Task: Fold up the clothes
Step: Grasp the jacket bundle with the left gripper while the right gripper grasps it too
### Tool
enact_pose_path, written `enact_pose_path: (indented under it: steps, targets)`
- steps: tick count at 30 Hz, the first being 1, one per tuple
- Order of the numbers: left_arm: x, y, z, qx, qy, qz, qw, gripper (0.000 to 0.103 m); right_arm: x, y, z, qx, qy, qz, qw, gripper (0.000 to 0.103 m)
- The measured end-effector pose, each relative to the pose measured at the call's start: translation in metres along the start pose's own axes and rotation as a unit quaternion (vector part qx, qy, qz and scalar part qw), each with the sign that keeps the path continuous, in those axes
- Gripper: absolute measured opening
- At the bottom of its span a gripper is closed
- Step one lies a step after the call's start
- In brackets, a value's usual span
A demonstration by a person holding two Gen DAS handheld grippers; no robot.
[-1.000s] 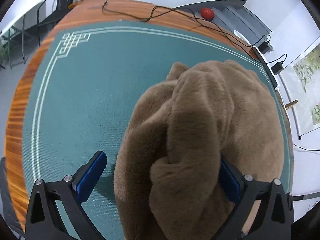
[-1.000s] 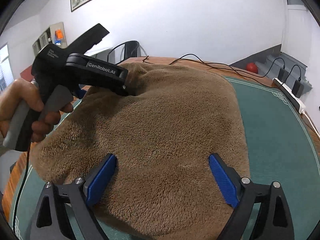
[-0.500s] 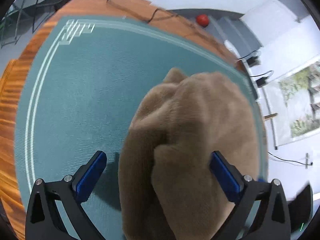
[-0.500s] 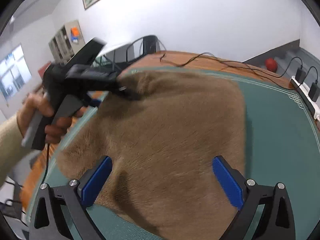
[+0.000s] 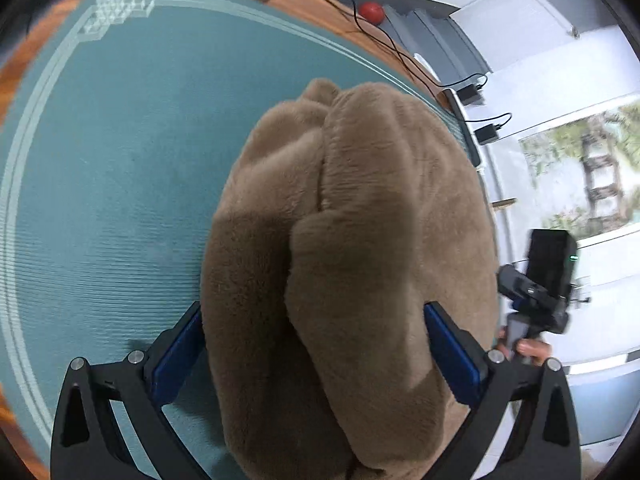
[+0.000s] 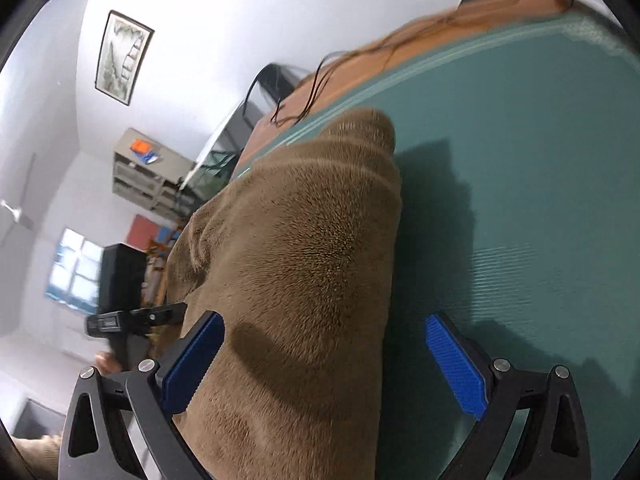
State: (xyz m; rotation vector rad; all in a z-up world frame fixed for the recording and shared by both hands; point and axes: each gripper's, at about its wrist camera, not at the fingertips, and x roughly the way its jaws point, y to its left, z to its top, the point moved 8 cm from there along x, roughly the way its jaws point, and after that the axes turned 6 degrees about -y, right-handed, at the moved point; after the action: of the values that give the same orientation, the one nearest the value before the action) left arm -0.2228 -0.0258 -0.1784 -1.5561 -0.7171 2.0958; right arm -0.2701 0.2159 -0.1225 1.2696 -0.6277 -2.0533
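Note:
A brown fleece garment [image 5: 360, 200] hangs in a thick bundle above the green mat [image 5: 120, 160]. It fills the gap of my left gripper [image 5: 316, 356], whose blue pads stand wide apart at the fabric's two sides. In the right wrist view the same garment [image 6: 300, 240] drapes down past my right gripper [image 6: 324, 364]. That gripper's left pad [image 6: 192, 364] touches the fleece and its right pad [image 6: 456, 364] hangs free over the mat [image 6: 520, 160]. Each view shows the other gripper held by a hand [image 5: 528, 348] beside the garment.
The mat covers a wooden table [image 5: 24, 64] with black cables [image 5: 380, 32] along its far edge. A red ball [image 5: 371, 11] and a power strip [image 5: 456, 100] sit beyond it. A chair [image 6: 272, 76] and shelves [image 6: 140, 168] stand behind the table.
The garment, spread on the mat a second ago, now hangs gathered into a narrower bundle. Both grippers have tilted and swung, and the right gripper has come into the left wrist view.

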Motion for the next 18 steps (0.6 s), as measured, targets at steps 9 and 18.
enact_pose_path:
  steps: [9, 18]
  targets:
    - [0.002, 0.002, -0.001, 0.003, -0.001, -0.033, 0.9995, 0.103, 0.015, 0.0, -0.012, 0.031, 0.019, 0.032, 0.999, 0.102]
    - [0.023, -0.027, -0.001, 0.021, 0.015, -0.051, 0.9984, 0.102, 0.033, 0.007, -0.01, 0.033, 0.046, 0.045, 0.997, 0.102]
